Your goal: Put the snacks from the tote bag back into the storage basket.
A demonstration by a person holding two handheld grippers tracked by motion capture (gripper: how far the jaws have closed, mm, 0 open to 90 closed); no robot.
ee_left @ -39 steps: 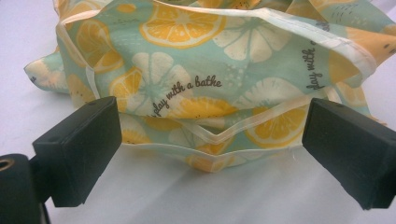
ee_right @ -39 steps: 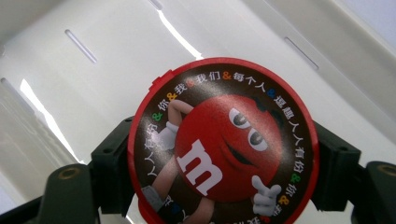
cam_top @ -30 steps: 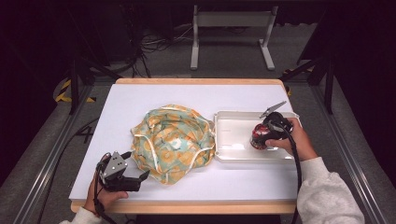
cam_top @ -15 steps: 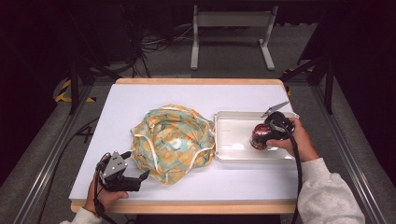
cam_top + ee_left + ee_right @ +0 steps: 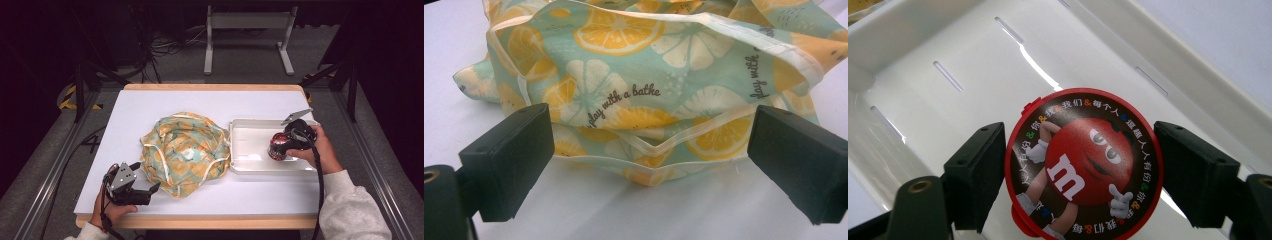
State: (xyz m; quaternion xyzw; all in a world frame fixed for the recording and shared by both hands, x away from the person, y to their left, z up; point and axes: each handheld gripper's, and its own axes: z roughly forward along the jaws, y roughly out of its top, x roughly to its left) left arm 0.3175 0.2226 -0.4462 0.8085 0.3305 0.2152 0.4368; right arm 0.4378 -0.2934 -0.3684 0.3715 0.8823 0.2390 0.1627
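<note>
Gripping a round red candy tin (image 5: 1083, 162) by its sides, the right hand-held gripper (image 5: 294, 141) holds it over the floor of a white slotted tray (image 5: 250, 137) at the right side of the table (image 5: 150, 107). In the right gripper view both black jaws press against the tin's rim, and its lid shows a red cartoon character. The left hand-held gripper (image 5: 145, 176) rests near the table's front edge with its jaws spread wide, grasping nothing. Just ahead of them lies a crumpled cloth bag (image 5: 649, 95) printed with lemon slices on pale green, its near hem sitting between the jaws' tips without touching either. The bag's right edge lies against the tray.
</note>
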